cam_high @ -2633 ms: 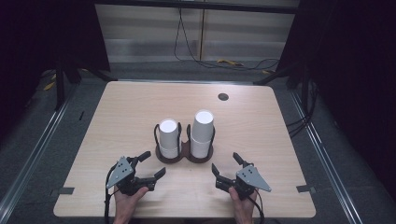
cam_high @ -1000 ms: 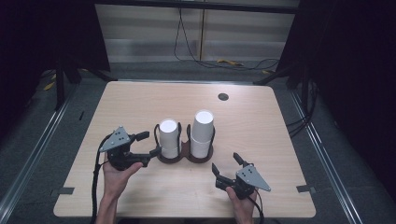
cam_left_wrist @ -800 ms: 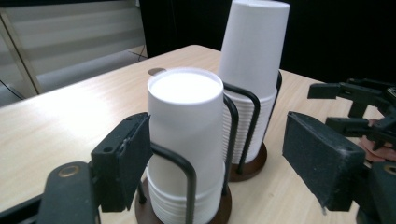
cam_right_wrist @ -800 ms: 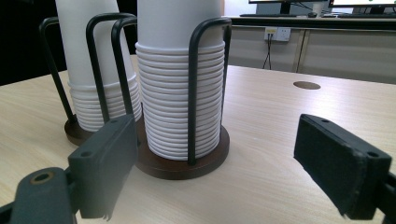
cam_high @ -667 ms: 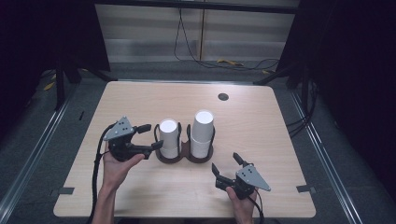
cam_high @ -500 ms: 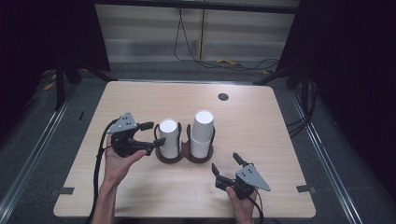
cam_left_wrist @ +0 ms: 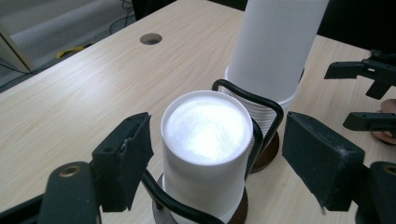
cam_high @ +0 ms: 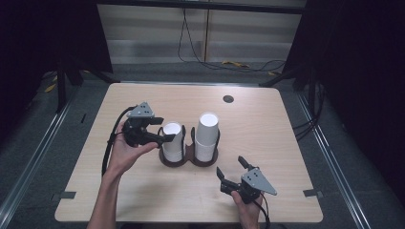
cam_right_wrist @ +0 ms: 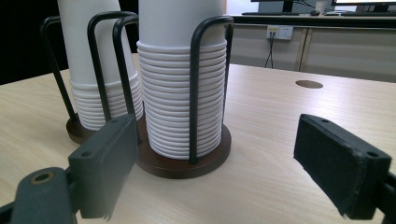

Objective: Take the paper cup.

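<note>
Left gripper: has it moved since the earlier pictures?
Yes. The left gripper went from the table's near edge up and rightward to the shorter cup stack, jaws either side of it.

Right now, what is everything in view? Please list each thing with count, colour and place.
cup stacks: 2, white, upside down in the holder at the table's middle; left stack shorter, right stack taller
holder: 1, dark brown double base with black wire loops, table middle
table: 1, light wood, with a round hole near the far edge
cables: several, black and yellow, on the floor beyond the table
left gripper: 1, black with grey plate, open, jaws either side of the left stack's top, not touching it in the left gripper view
right gripper: 1, black with grey plate, open, resting near the table's front right
forearms and hands: 2, coming in from the near edge
</note>
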Demonstrator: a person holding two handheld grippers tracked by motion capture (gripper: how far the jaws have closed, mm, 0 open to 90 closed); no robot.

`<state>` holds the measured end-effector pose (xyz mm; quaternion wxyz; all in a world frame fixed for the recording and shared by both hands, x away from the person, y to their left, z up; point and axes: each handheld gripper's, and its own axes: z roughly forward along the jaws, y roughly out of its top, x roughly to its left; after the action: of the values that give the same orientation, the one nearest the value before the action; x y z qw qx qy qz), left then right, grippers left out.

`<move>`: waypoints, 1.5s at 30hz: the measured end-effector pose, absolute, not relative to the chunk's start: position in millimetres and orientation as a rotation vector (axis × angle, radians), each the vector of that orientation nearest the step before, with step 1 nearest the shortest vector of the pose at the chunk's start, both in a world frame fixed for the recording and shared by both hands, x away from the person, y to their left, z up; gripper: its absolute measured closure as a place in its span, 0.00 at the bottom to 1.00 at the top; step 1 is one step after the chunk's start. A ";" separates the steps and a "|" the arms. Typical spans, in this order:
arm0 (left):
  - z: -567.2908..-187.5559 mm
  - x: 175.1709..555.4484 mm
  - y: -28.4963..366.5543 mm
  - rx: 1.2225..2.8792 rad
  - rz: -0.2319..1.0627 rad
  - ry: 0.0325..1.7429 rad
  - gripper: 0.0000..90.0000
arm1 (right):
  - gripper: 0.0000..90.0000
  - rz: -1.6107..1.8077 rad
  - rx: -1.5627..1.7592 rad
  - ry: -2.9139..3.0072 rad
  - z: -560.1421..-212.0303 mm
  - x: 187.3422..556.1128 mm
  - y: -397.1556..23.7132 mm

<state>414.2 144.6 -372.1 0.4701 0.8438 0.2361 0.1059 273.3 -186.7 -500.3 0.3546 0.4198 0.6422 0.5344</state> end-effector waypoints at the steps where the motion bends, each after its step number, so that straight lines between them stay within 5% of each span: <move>1: -371.7 415.6 143.4 2.075 0.262 0.576 0.27 | 0.15 1.381 1.085 1.660 -500.3 273.3 -186.7; 23: -369.0 441.9 108.4 2.424 0.205 0.549 0.26 | 0.15 1.383 1.083 1.663 -500.3 273.3 -186.7; 45: -377.0 452.4 98.9 2.529 0.133 0.556 0.33 | 0.15 1.385 1.079 1.652 -500.6 272.9 -187.0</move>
<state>452.4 98.9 -377.0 0.2709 0.9389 0.2066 0.0495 272.9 -187.0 -500.6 0.3576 0.4180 0.6400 0.5365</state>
